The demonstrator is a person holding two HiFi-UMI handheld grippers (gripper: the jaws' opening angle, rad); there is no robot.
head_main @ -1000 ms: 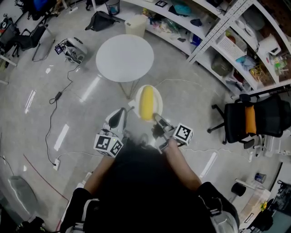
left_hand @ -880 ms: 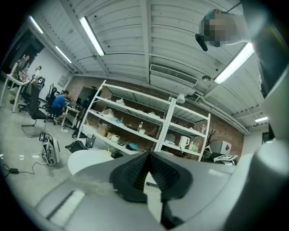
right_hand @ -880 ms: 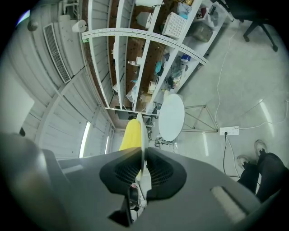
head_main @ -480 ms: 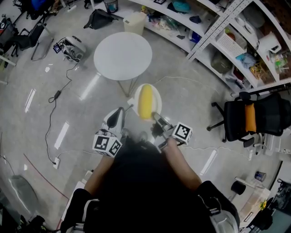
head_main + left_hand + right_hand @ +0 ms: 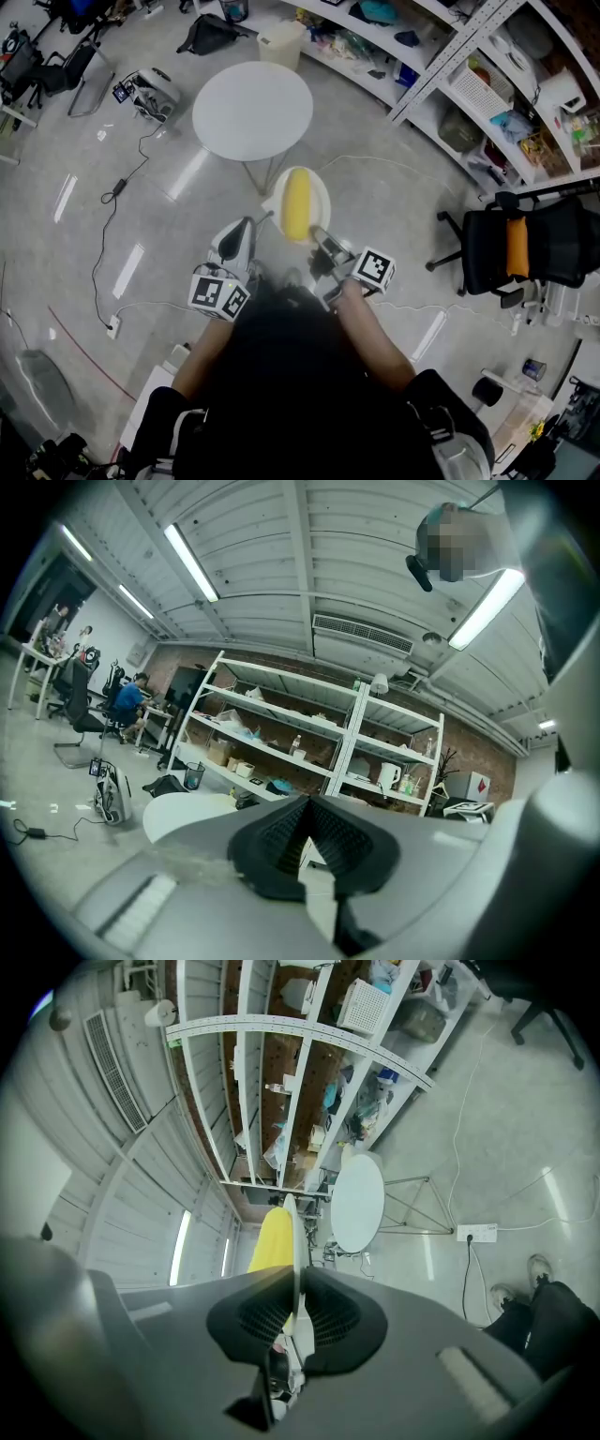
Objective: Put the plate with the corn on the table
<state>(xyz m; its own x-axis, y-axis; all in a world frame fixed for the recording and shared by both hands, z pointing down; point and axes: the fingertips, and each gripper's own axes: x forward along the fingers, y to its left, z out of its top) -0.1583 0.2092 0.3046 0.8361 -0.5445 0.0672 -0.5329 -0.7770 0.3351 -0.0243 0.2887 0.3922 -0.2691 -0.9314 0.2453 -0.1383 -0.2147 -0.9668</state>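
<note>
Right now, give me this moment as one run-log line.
right gripper: jaws shut on plate rim | corn: on plate | left gripper: jaws together, empty | table: ahead, no plate yet

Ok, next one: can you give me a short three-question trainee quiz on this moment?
1. Multiple choice: what is the right gripper shut on?
A) the rim of the plate
B) the corn itself
C) nothing
2. True or false: the plate rests on the round white table.
3. Short answer: does the left gripper hold anything?
Key: 1 A. 2 False: the plate is held in the air, short of the table. 3 No: its jaws are together and empty.
</note>
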